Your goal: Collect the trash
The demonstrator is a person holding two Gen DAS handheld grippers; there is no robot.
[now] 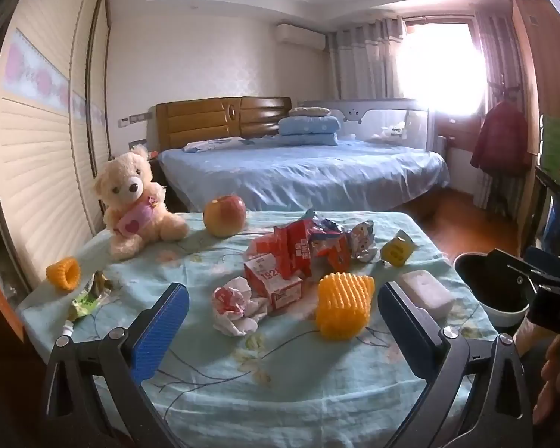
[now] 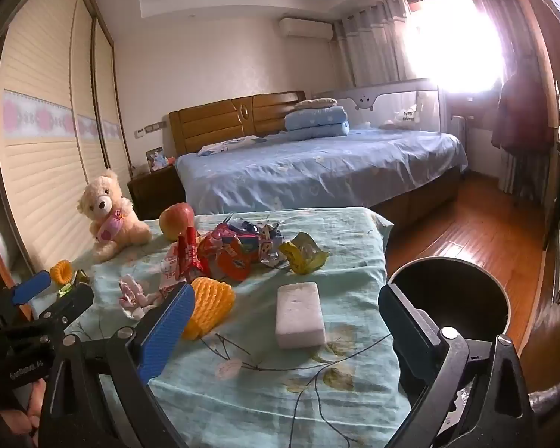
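Observation:
Trash lies on a table under a pale green flowered cloth (image 1: pixel 242 384): a crumpled white and red paper (image 1: pixel 233 308), a small red carton (image 1: pixel 274 280), a heap of red snack wrappers (image 1: pixel 302 248), a yellow foam fruit net (image 1: pixel 343 304), a white foam block (image 2: pixel 299 313) and a yellow wrapper (image 2: pixel 302 257). A black bin (image 2: pixel 448 298) stands off the table's right edge. My left gripper (image 1: pixel 282 330) hangs open over the near cloth, short of the paper and the net. My right gripper (image 2: pixel 285 336) is open too, the foam block lying ahead between its fingers, untouched.
A teddy bear (image 1: pixel 138 205) and an apple (image 1: pixel 224 214) sit at the table's far left. A second yellow foam net (image 1: pixel 63 272) and a green wrapper (image 1: pixel 87 298) lie by the left edge. Beyond are a bed (image 1: pixel 302 171), sliding wardrobe doors on the left and wooden floor (image 2: pixel 466 231) on the right.

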